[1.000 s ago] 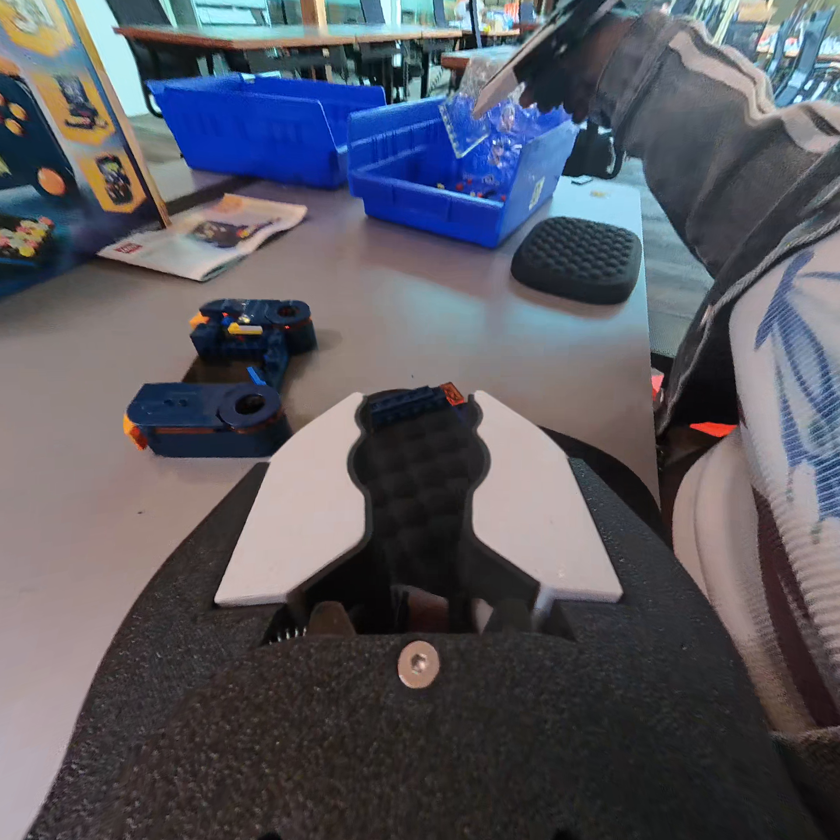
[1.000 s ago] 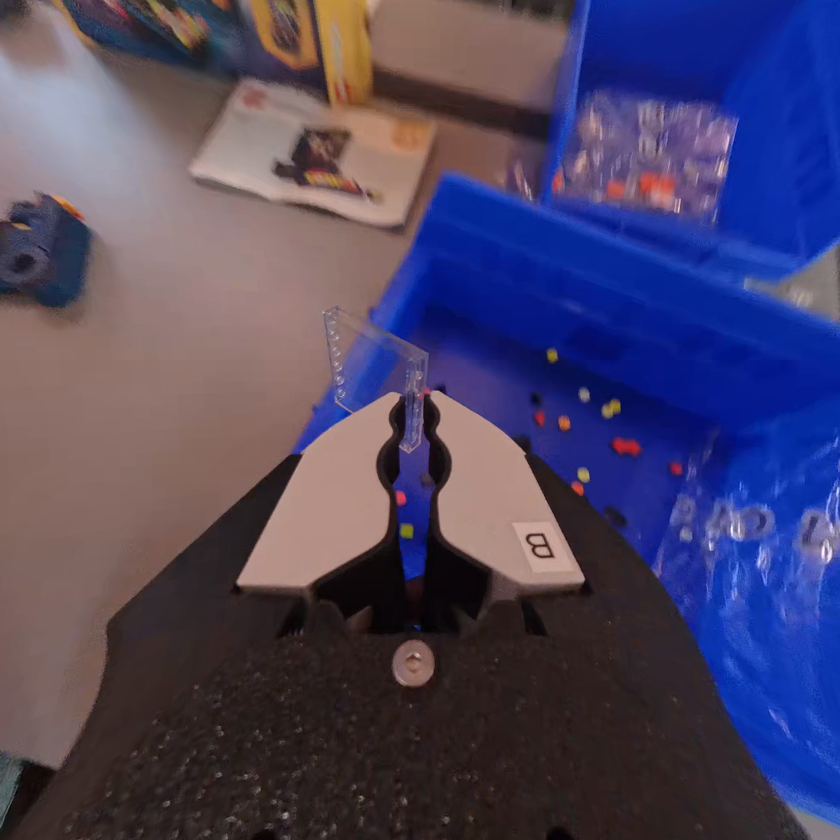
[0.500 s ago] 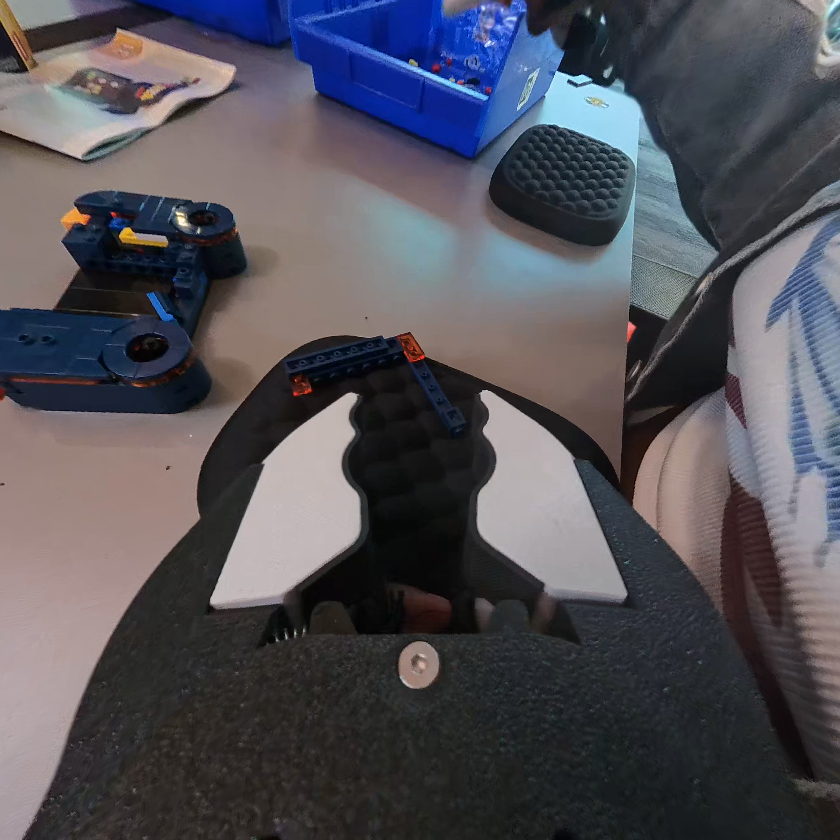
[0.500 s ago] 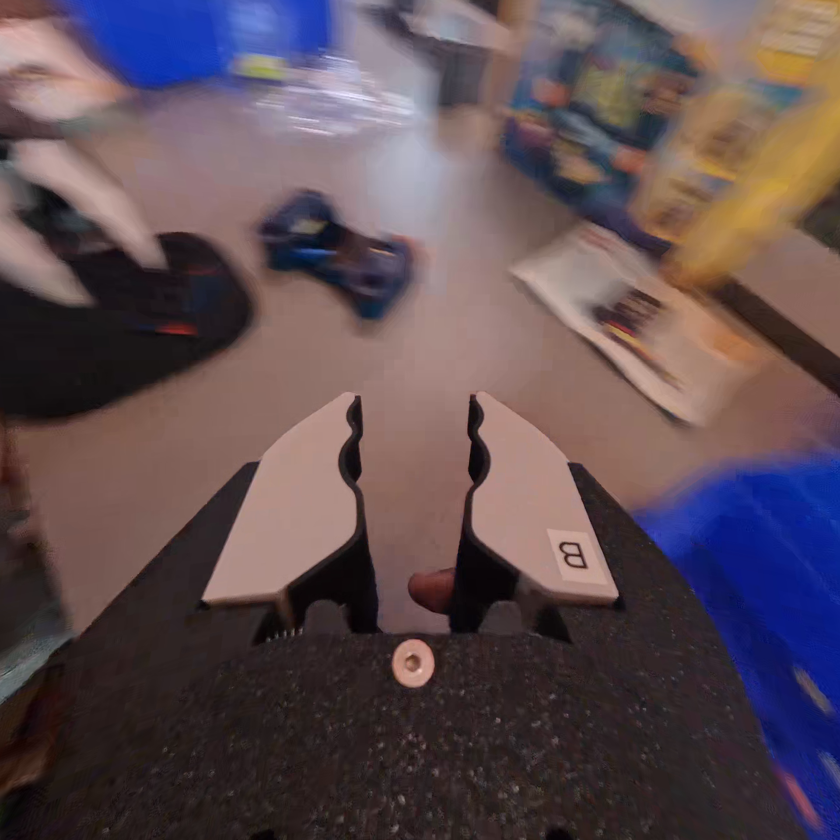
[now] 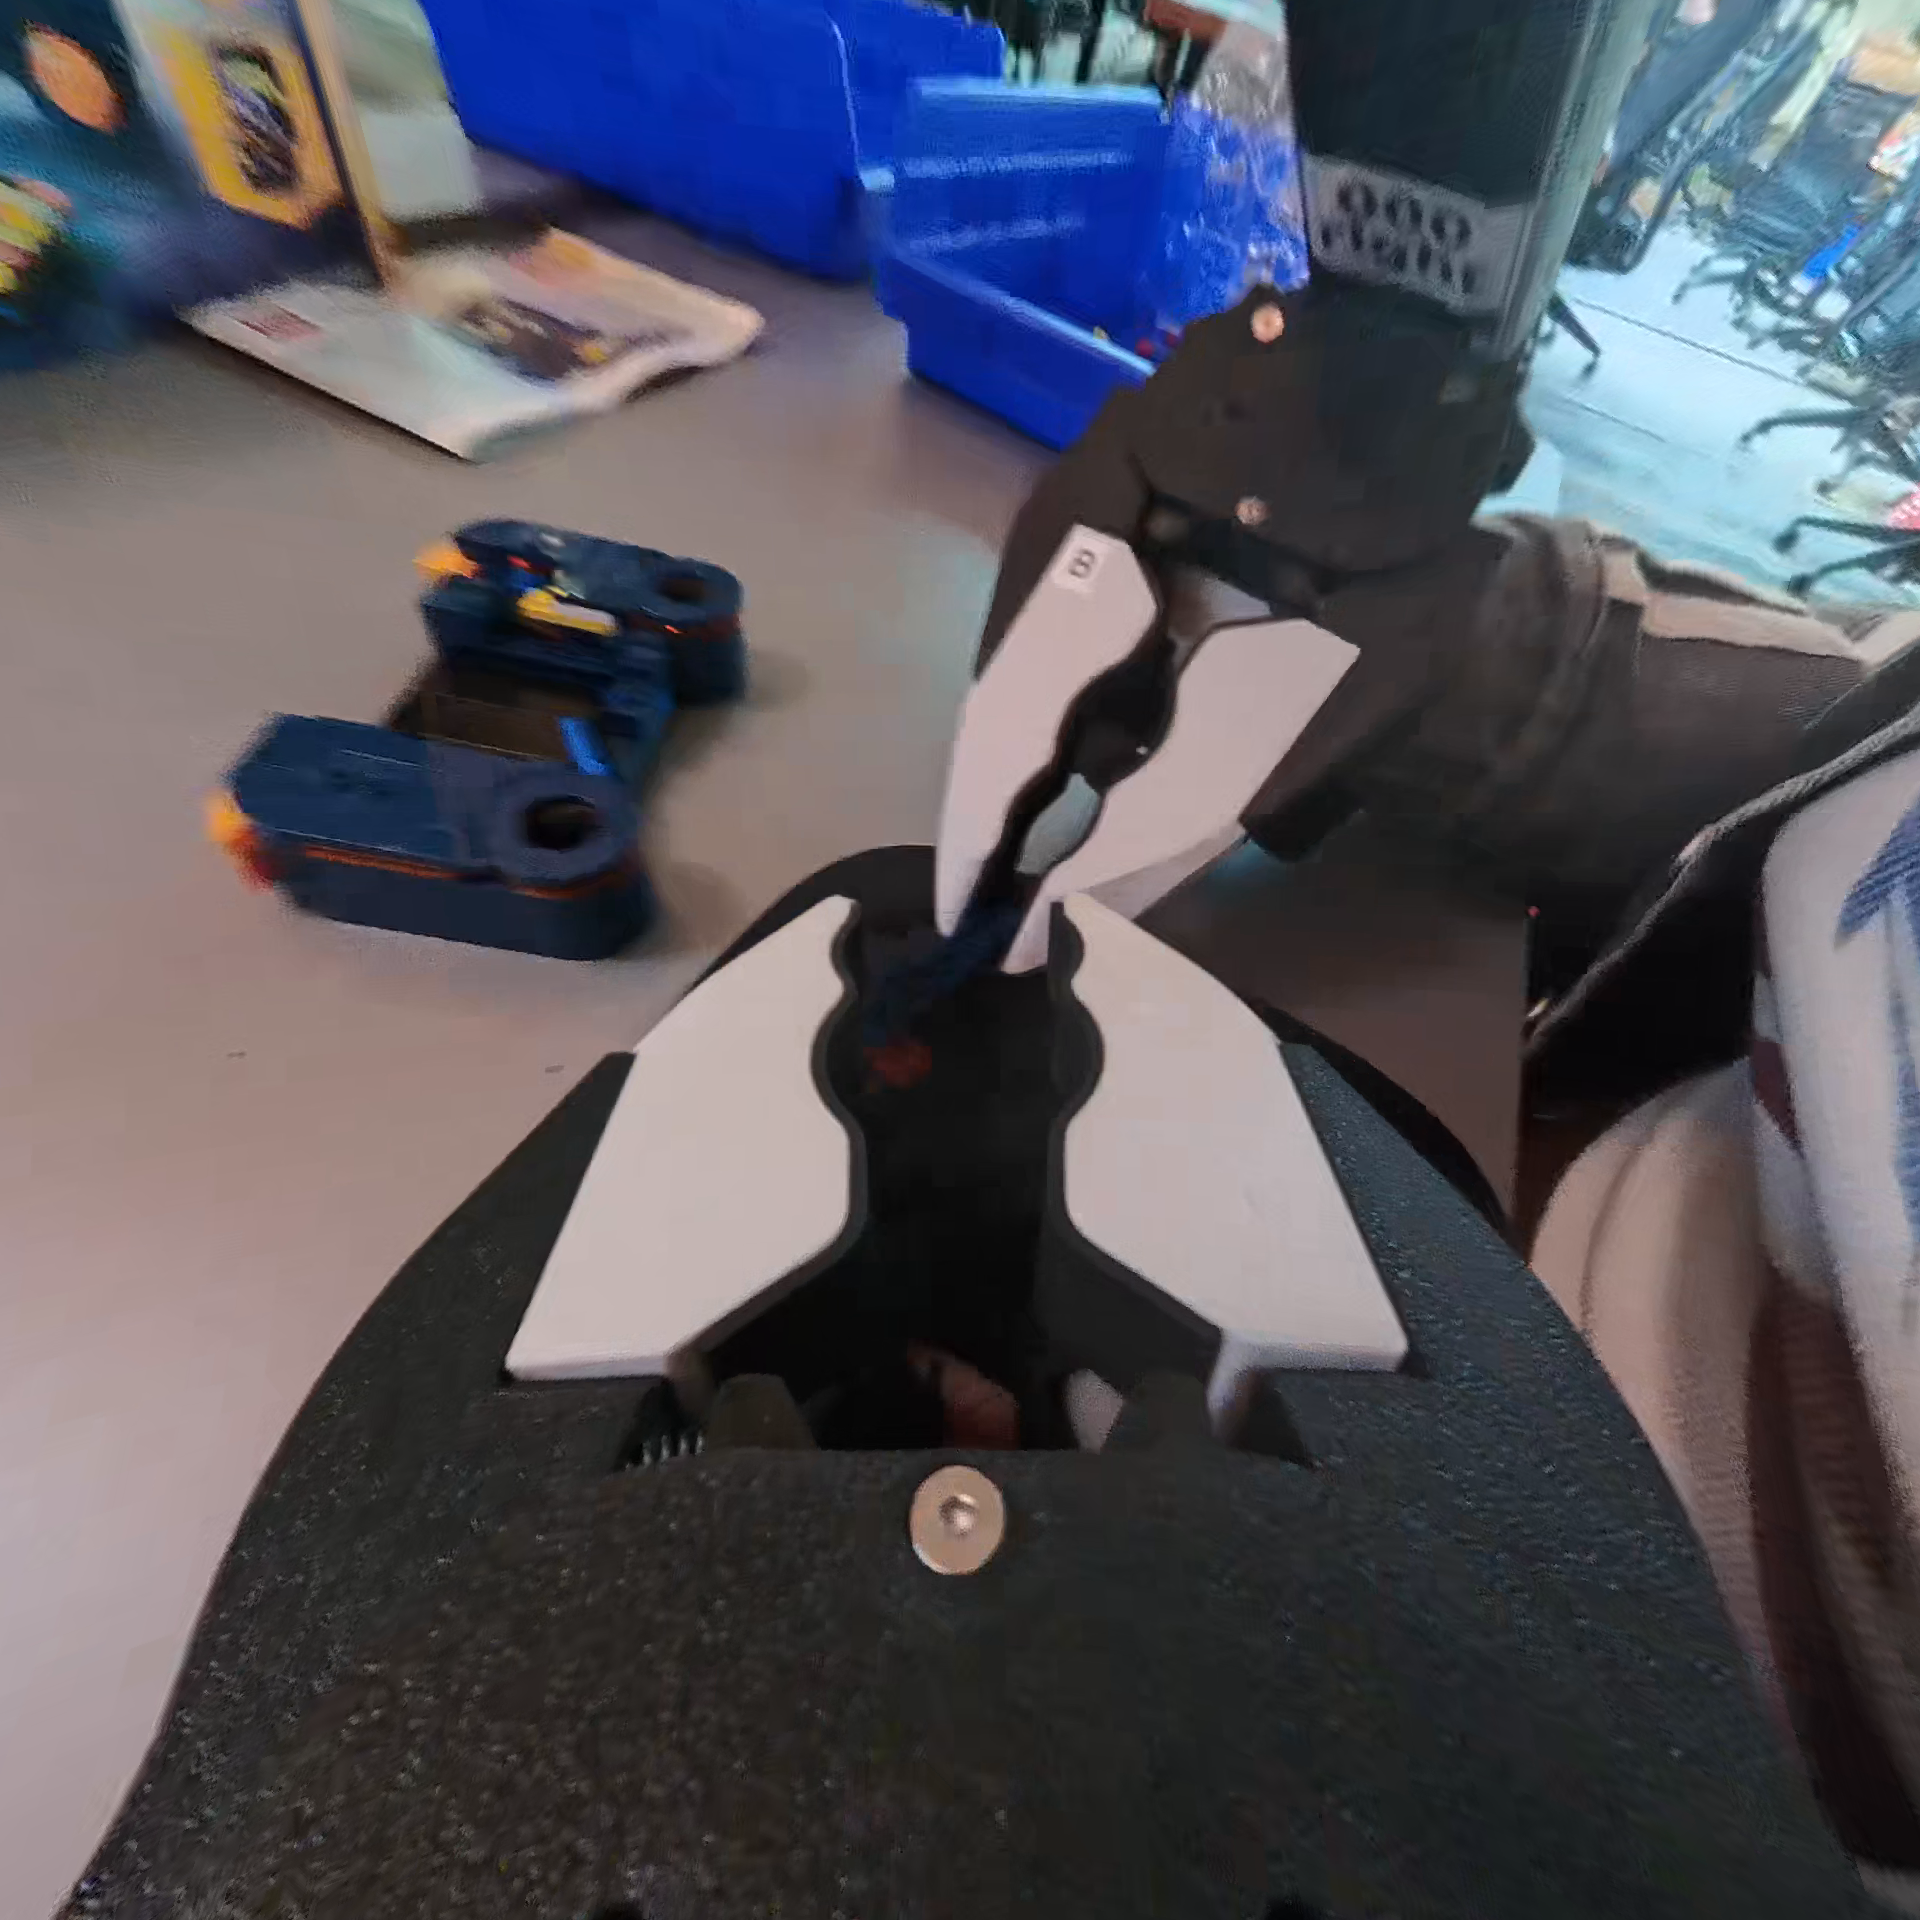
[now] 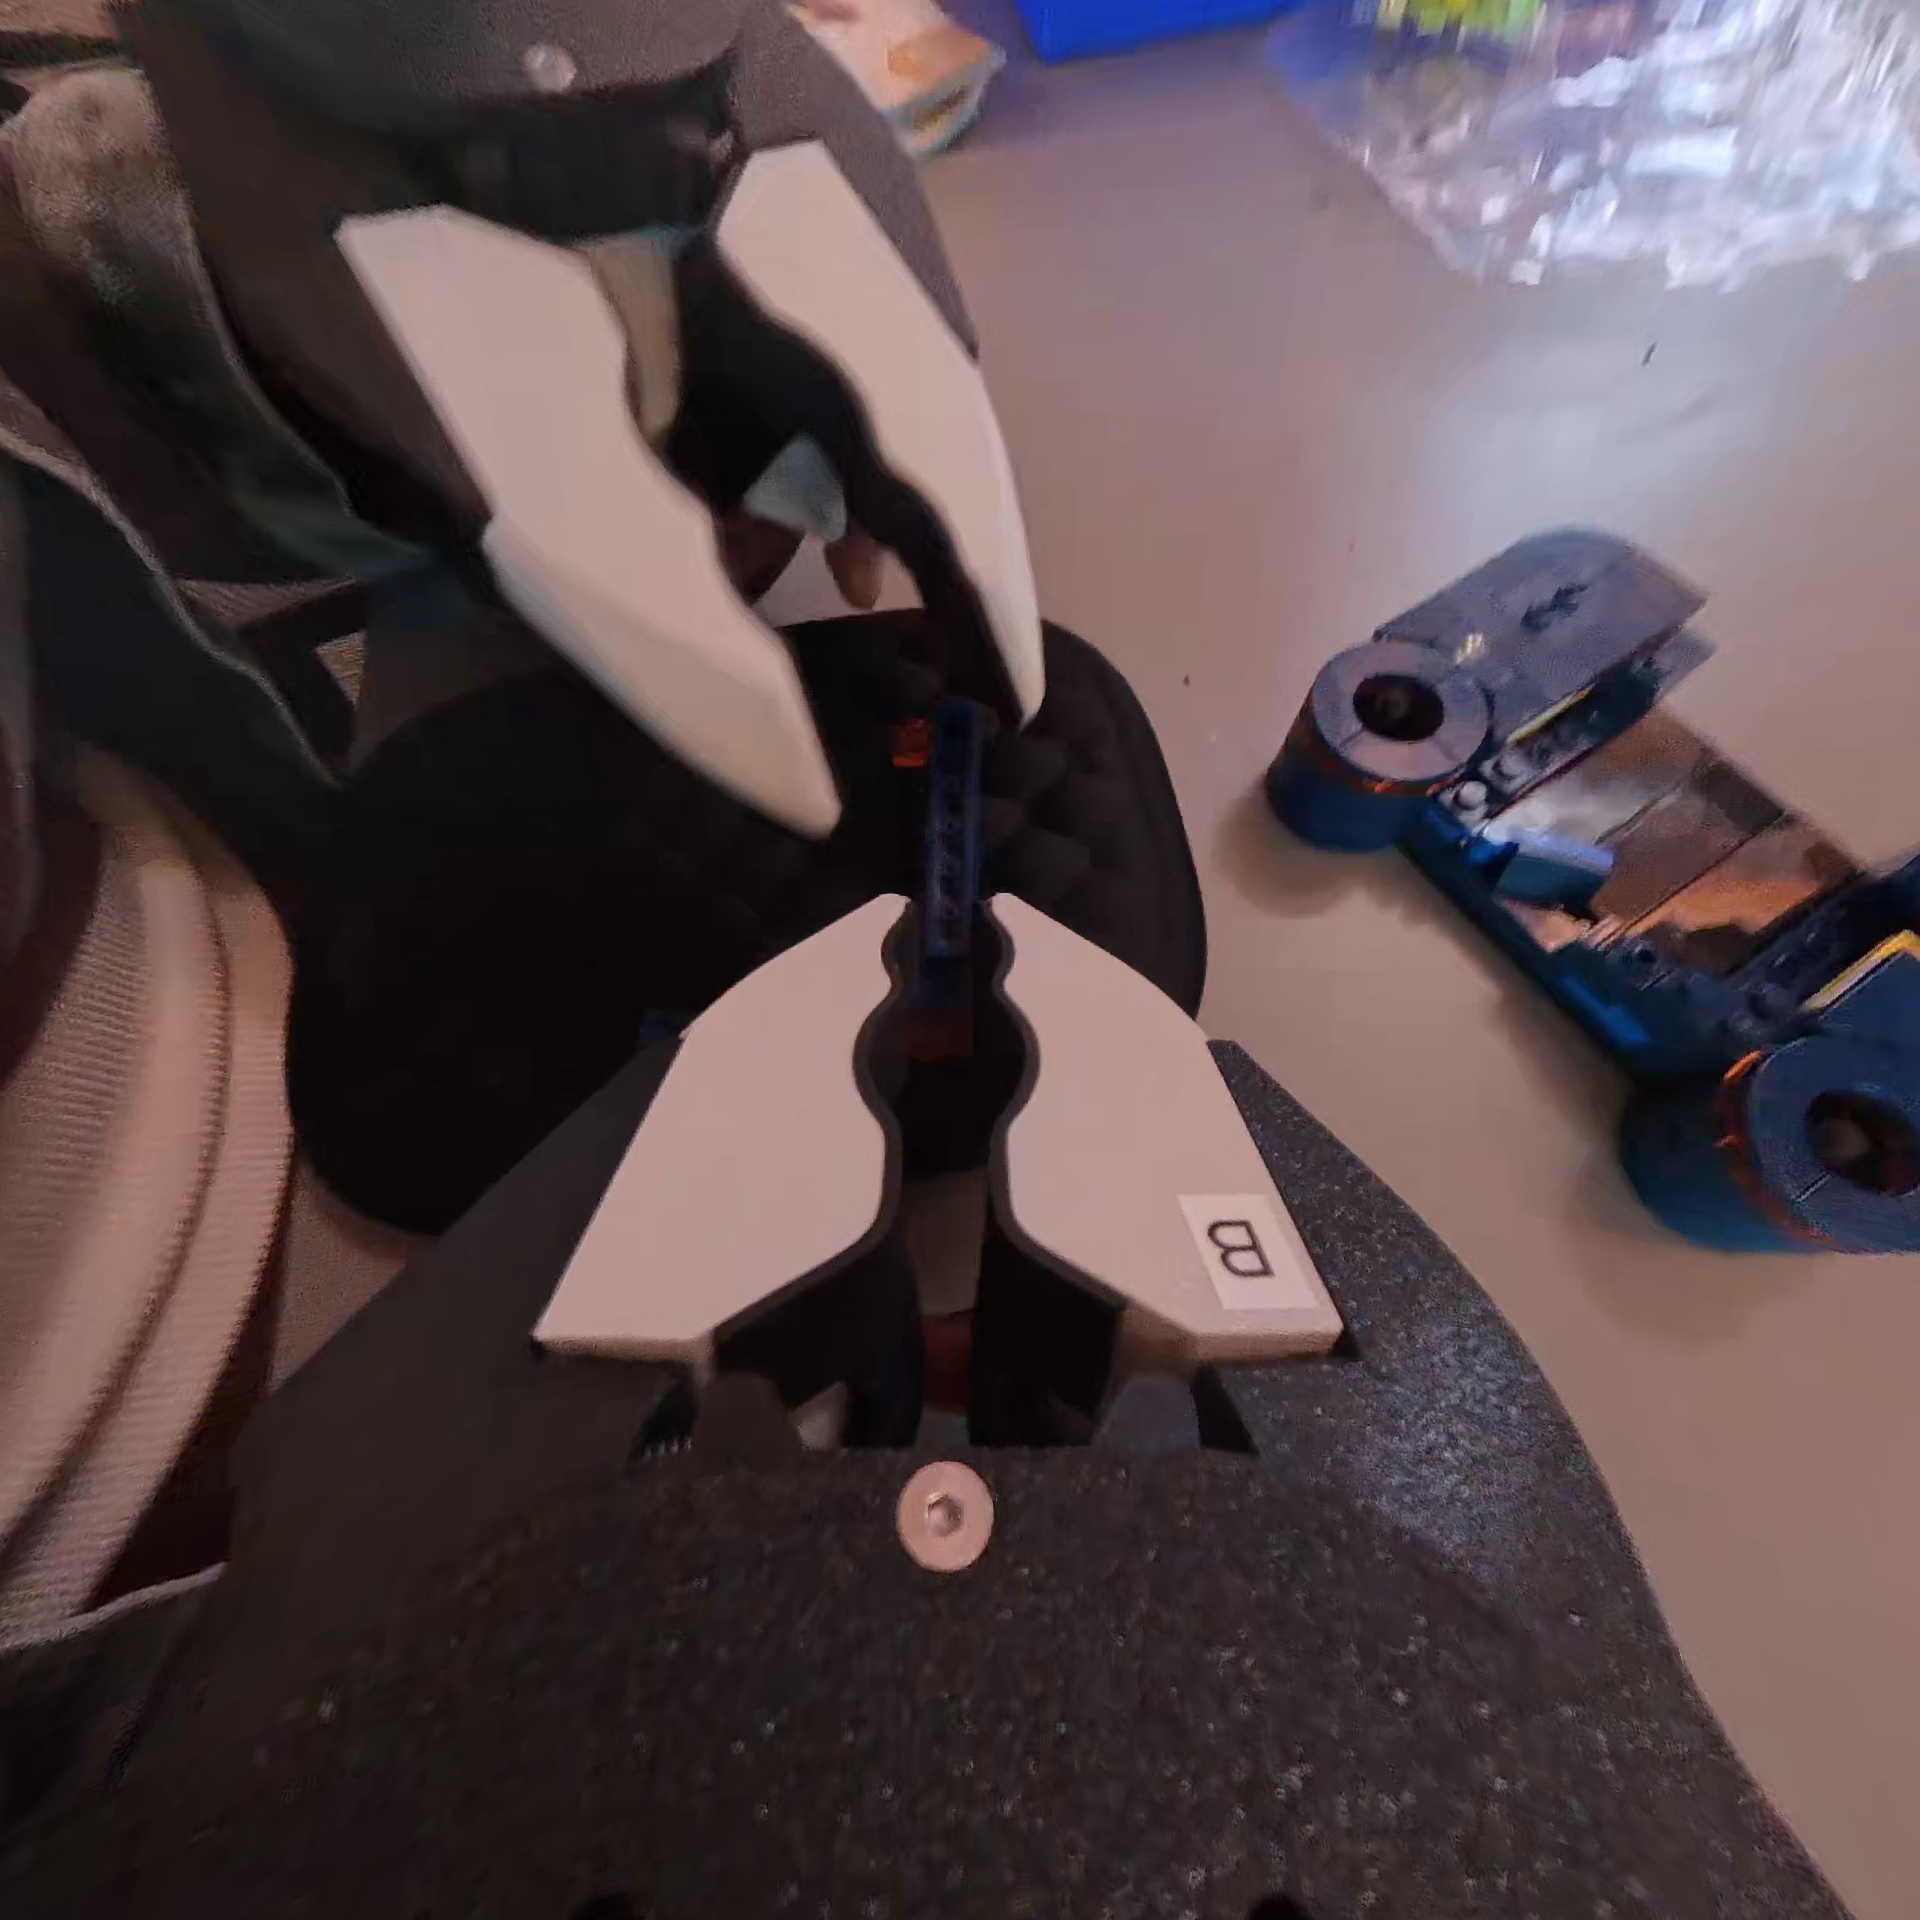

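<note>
On the far left of the table (image 5: 156, 1091) a colourful box (image 5: 239, 125) stands upright, and a booklet (image 5: 488, 332) lies open in front of it. Nearer lies a dark blue toy model (image 5: 488, 769), flat on the table, well apart from both claws. Blue bins (image 5: 727, 125) stand far behind it.

My left gripper (image 5: 956, 906) has its fingers wide apart and holds nothing. I think it only frames the small blue strip (image 6: 954, 831), which is over the black bumpy pad (image 6: 1132, 852). From the right, my right gripper (image 6: 948, 902) comes down steeply and is closed on the near end of this strip, perhaps to keep it upright.

The left view shows the strip only as a dark blur. The right view shows its row of studs, an orange bit at its far end, and shiny plastic bags (image 6: 1621, 135) far right.
</note>
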The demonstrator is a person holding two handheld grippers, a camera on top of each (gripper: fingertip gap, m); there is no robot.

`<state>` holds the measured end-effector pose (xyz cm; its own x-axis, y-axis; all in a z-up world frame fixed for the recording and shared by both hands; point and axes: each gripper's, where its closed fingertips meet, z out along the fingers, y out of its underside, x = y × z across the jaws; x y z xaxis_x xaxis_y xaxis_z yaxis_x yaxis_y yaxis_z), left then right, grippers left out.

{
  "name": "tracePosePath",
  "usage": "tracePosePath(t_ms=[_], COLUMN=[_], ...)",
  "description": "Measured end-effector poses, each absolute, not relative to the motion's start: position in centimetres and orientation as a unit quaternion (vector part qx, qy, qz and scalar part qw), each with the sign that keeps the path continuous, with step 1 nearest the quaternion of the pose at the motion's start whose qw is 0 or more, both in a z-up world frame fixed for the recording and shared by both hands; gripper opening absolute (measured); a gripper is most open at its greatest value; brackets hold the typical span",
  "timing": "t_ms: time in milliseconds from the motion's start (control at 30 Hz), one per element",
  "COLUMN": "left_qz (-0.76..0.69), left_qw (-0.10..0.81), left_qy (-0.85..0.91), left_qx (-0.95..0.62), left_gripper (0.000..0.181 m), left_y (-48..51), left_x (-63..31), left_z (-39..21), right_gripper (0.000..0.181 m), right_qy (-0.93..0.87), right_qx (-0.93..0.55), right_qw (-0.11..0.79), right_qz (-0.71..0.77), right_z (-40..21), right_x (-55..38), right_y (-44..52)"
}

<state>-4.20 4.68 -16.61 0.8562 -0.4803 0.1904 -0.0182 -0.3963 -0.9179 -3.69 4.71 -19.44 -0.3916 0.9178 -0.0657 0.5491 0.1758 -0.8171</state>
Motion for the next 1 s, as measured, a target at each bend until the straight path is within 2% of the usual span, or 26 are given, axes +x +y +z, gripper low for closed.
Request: tracePosePath(t_ms=[133,233,400,467,633,800,1000], left_qz=[-0.192,-0.223,-0.249,-0.218,-0.164,-0.137,-0.159], left_qw=[0.516,0.53,0.494,0.468,0.429,0.414,0.422], left_qy=[0.217,0.246,0.232,0.239,0.263,0.285,0.271], left_qx=[-0.806,-0.78,-0.8,-0.822,-0.848,-0.854,-0.85], left_gripper=[0.04,0.018,0.018,0.018,0.018,0.018,0.018], left_y=[3.2,2.6,2.4,2.2,2.0,2.0,1.9], left_x=[-5.6,-4.8,-4.9,-5.1,-5.3,-5.1,-5.0], left_z=[-17.2,-16.4,-16.9,-17.6,-17.6,-17.4,-17.0], right_gripper=[0.01,0.011,0.012,0.024,0.013,0.008,0.008], right_qy=[-0.713,-0.701,-0.705,-0.722,-0.74,-0.753,-0.741], right_qx=[-0.451,-0.431,-0.448,-0.457,-0.433,-0.441,-0.407], right_qw=[0.25,0.241,0.203,0.215,0.263,0.254,0.312], right_qz=[0.475,0.514,0.511,0.473,0.442,0.418,0.433], right_z=[-18.1,-17.1,-17.7,-18.0,-16.5,-16.7,-15.7], right_x=[-3.8,-3.8,-3.8,-4.0,-5.1,-5.6,-5.7], right_y=[3.8,3.2,2.8,3.1,2.0,1.7,1.7])
